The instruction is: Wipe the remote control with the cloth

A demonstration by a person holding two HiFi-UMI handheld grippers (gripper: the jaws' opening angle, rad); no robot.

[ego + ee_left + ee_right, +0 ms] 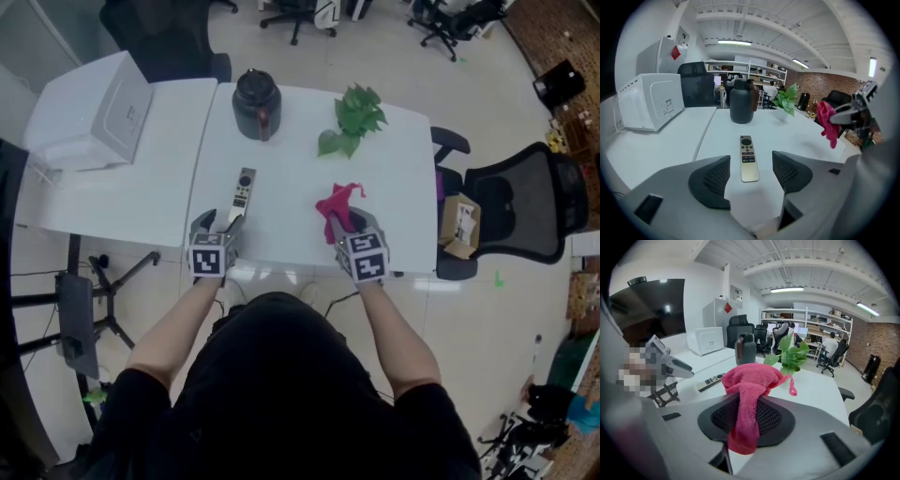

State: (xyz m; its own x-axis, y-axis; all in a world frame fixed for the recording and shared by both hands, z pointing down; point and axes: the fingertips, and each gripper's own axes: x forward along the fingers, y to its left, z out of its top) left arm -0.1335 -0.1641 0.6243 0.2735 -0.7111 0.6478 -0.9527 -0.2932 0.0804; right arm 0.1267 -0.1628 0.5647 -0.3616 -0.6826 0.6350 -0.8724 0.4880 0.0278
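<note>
White table (394,187): right gripper (746,416) is pinching limp cloth (752,380) right of the remote control (748,158); left gripper (751,176) is hovering, jaws spread, before it. It is likely slick, so grip the long sides.

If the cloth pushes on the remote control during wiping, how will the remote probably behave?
The remote control looks slim, stiff and probably light. Lying flat and unheld on the smooth white table, it will likely slide or spin rather than tip.

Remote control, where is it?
Head view: the remote lies on the table, left of middle, just beyond the left gripper, nearer than the black jug.
</note>
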